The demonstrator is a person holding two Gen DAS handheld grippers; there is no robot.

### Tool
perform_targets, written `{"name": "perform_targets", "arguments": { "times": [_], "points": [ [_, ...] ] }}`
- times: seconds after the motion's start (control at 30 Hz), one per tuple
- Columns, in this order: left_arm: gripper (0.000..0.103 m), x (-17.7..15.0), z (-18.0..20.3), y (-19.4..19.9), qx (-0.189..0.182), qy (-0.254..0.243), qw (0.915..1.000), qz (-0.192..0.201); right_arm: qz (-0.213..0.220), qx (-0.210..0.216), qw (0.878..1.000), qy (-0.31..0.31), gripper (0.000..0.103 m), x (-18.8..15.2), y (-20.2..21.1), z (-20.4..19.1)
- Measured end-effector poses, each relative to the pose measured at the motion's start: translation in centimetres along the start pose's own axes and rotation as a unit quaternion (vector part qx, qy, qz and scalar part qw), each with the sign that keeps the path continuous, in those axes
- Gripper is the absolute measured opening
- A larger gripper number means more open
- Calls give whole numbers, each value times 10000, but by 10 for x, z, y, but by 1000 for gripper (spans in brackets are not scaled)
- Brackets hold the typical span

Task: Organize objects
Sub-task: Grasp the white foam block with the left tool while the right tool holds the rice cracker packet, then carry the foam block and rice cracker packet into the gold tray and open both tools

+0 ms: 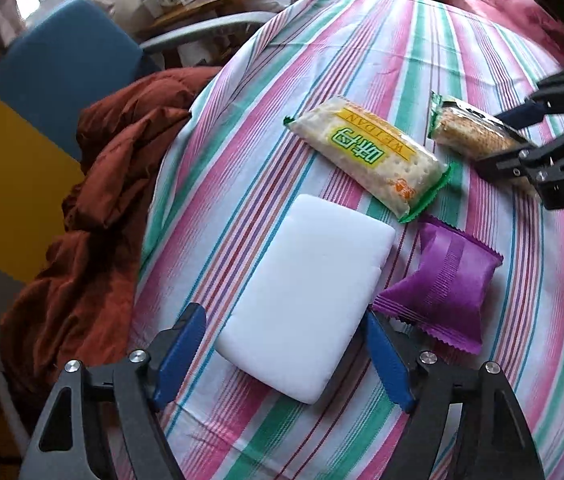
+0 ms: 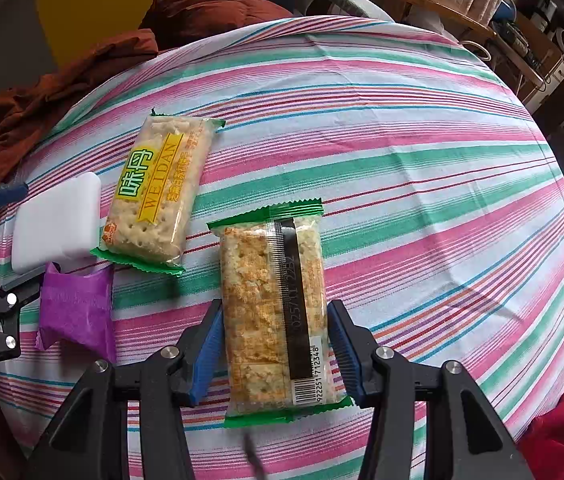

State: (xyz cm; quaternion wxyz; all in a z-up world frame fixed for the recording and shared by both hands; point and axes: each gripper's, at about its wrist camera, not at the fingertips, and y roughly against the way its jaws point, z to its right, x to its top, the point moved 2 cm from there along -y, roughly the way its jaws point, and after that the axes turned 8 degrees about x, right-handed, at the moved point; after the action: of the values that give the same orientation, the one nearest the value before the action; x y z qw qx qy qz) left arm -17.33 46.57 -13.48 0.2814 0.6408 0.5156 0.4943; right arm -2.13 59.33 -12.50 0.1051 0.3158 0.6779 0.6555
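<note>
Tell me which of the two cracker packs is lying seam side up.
The cracker pack between the right tool's fingers: its back seam, black strip and barcode face up. The other cracker pack shows its yellow WEIDAN label, beside the white block.

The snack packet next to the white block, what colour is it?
Purple packet, seen best in the left wrist view.
</note>
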Motion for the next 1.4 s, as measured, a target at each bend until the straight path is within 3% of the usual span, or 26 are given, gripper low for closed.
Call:
{"name": "perform_targets", "arguments": {
  "times": [0.1, 0.2, 0.33, 0.57, 0.87, 0.93, 1.13, 1.27, 1.4],
  "points": [
    [66, 0, -4, 1, -210, 282, 9993, -160, 39, 19, 10000, 37, 48, -1, 2, 2],
    [62, -1, 1, 6, -81, 288, 9994, -165, 66, 48, 9999, 74, 47, -1, 4, 3],
    [61, -9, 1, 15, -183, 763, 9964, -314, 97, 134, 9998, 71, 46, -2, 7, 7],
    [62, -27, 3, 69, -202, 1697, 9853, 35, 168, 309, 9994, 2, 45, -4, 13, 13],
    [62, -65, 23, 115, -60, 2308, 9726, 257, 524, 718, 9960, 17, 44, -6, 33, 16],
    [63, -72, 24, 124, -2, 2466, 9685, 345, 618, 768, 9951, 84, 44, -6, 37, -4],
    [63, -117, 16, 163, 197, 3181, 9463, 539, 961, 943, 9905, 270, 45, -32, 55, -43],
    [64, -153, 8, 190, 447, 3596, 9300, 618, 1135, 1042, 9868, 494, 45, -10, 51, -51],
    [64, -205, -5, 217, 716, 4169, 9036, 672, 1146, 1141, 9841, 737, 45, -4, 45, -75]
  ]
}}
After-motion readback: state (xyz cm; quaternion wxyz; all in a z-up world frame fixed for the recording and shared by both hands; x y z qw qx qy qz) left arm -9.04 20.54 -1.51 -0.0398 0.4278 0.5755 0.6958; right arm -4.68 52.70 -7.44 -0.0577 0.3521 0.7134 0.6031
